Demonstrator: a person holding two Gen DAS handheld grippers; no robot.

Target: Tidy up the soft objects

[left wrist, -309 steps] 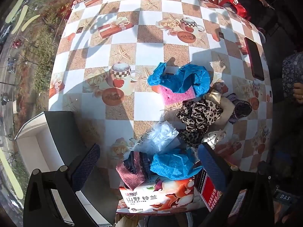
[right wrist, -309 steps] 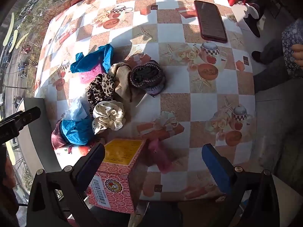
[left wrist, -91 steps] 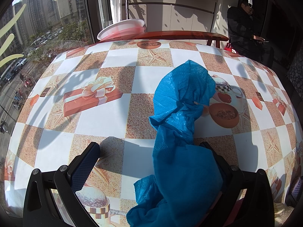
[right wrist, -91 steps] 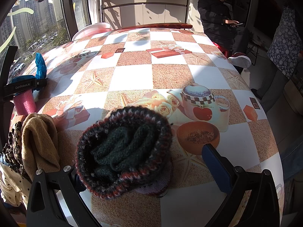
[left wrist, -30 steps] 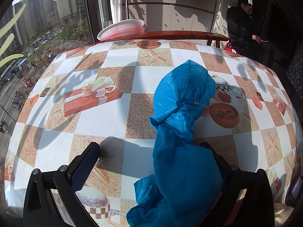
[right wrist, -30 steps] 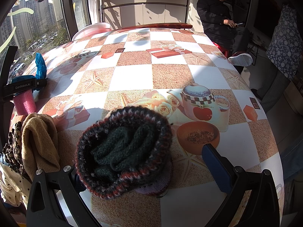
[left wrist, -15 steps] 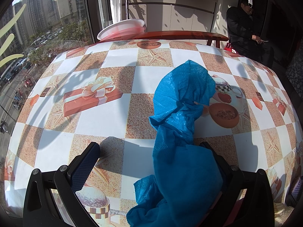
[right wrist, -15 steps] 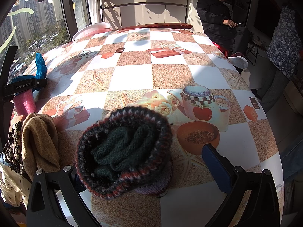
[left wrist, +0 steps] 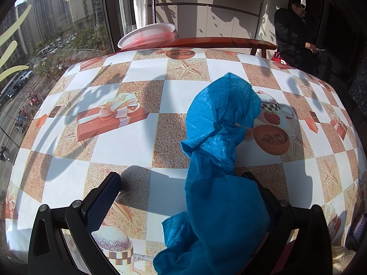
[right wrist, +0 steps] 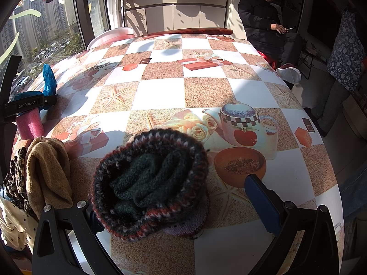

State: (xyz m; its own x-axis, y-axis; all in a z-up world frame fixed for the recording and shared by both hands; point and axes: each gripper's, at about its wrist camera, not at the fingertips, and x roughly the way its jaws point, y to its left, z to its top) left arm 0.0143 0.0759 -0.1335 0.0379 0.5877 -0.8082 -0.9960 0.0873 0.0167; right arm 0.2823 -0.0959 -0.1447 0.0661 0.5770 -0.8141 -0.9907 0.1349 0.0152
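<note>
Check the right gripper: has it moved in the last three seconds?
No. The right gripper frames the knitted hat exactly as before, and the printed teapot on the tablecloth sits in the same spot in the view.

The left hand-held gripper (left wrist: 183, 190) sits low over the bench (left wrist: 128, 144), level and pointing forward, its two fingers spread wide; the right finger is mostly hidden behind blue cloth (left wrist: 220, 160). The right hand-held gripper (right wrist: 174, 197) is likewise low and level, fingers wide apart, its left finger largely hidden behind a knitted hat (right wrist: 149, 183).
</note>
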